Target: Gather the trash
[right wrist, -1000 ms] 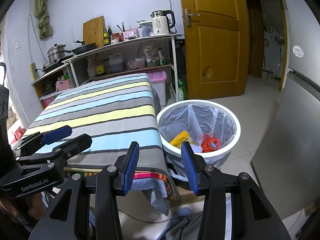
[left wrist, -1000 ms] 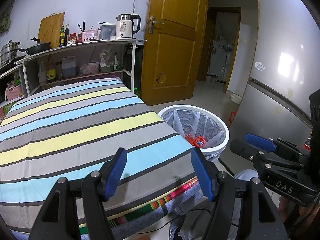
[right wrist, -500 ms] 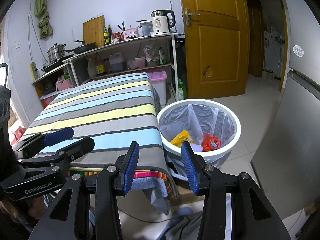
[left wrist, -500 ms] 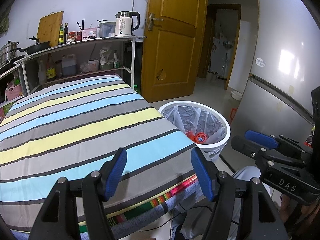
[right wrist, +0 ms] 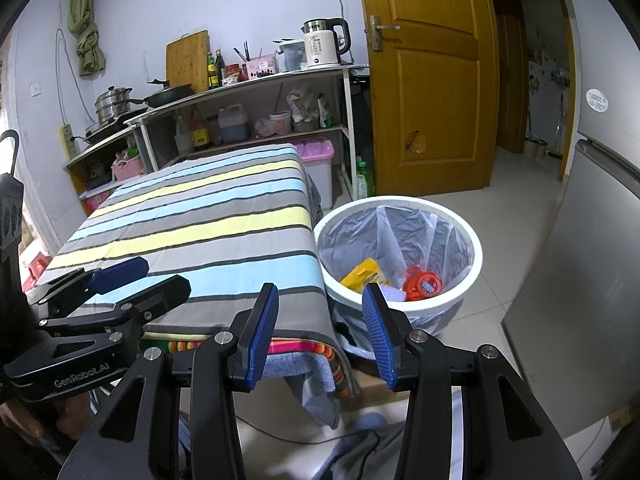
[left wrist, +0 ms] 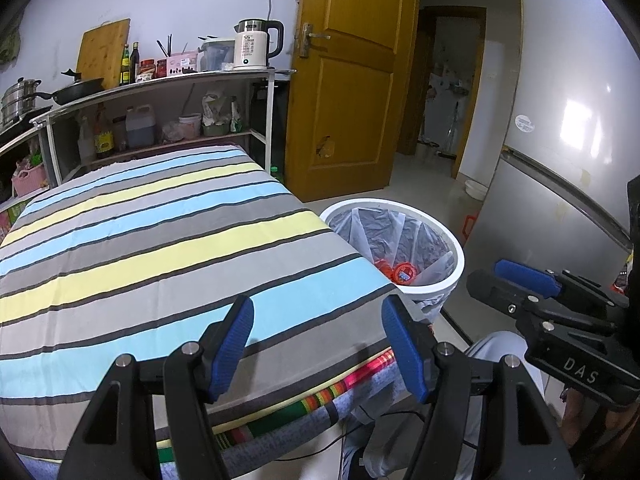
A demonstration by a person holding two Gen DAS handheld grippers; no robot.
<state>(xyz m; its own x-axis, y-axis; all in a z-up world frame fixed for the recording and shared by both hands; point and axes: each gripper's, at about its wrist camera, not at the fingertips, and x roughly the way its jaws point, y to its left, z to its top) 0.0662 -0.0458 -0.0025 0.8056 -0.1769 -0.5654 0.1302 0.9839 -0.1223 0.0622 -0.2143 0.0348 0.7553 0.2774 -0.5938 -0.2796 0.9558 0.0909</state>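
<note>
A white trash bin with a clear liner stands on the floor right of the striped table. Inside lie a yellow packet, a red round item and a pale wrapper. In the left wrist view the bin shows the red item. My left gripper is open and empty over the table's near edge. My right gripper is open and empty, low at the table's corner, in front of the bin. Each gripper shows in the other's view, left and right.
A metal shelf rack with kettle, bottles, pans and a cutting board stands behind the table. A yellow wooden door is at the back. A grey fridge is on the right. A pink-lidded box sits under the rack.
Both grippers have drifted slightly, the left view pulling back a little from the table. Both stay open and empty; the bin and its contents have not moved.
</note>
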